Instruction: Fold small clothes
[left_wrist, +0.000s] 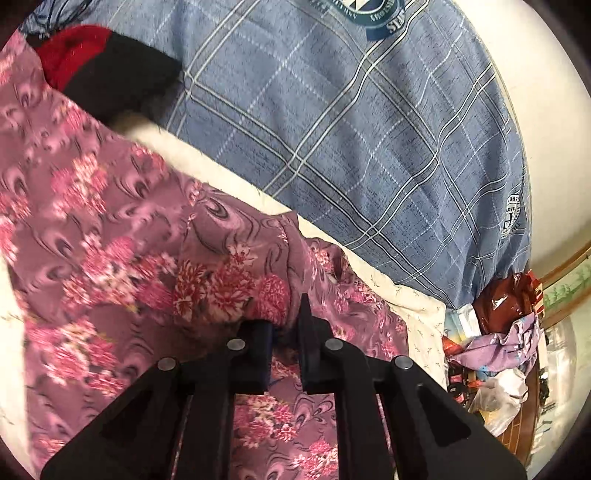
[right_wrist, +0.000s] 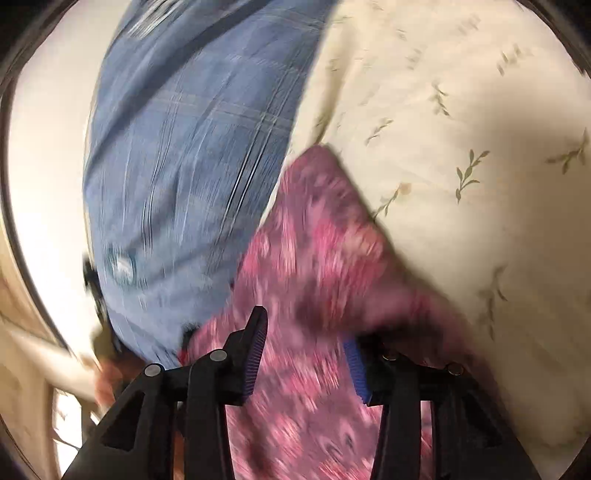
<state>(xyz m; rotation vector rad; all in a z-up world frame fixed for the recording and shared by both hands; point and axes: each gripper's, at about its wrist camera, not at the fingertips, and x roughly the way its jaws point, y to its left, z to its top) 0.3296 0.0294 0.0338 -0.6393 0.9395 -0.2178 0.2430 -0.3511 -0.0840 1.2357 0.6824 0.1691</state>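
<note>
A purple garment with pink flowers (left_wrist: 122, 236) lies on a cream bedsheet (left_wrist: 221, 166). My left gripper (left_wrist: 286, 321) is shut on a fold of this garment, which bunches up between the fingers. In the blurred right wrist view the same floral garment (right_wrist: 314, 258) runs under and over my right gripper (right_wrist: 306, 347). Its fingers stand wide apart with the blue pads (right_wrist: 256, 354) showing. Cloth drapes over the right finger.
A blue plaid pillow (left_wrist: 351, 110) lies behind the garment, also in the right wrist view (right_wrist: 184, 166). A red and black garment (left_wrist: 103, 70) sits at the upper left. Cluttered bags and cloth (left_wrist: 502, 332) lie beside the bed on the right. The leaf-print sheet (right_wrist: 461, 166) spreads to the right.
</note>
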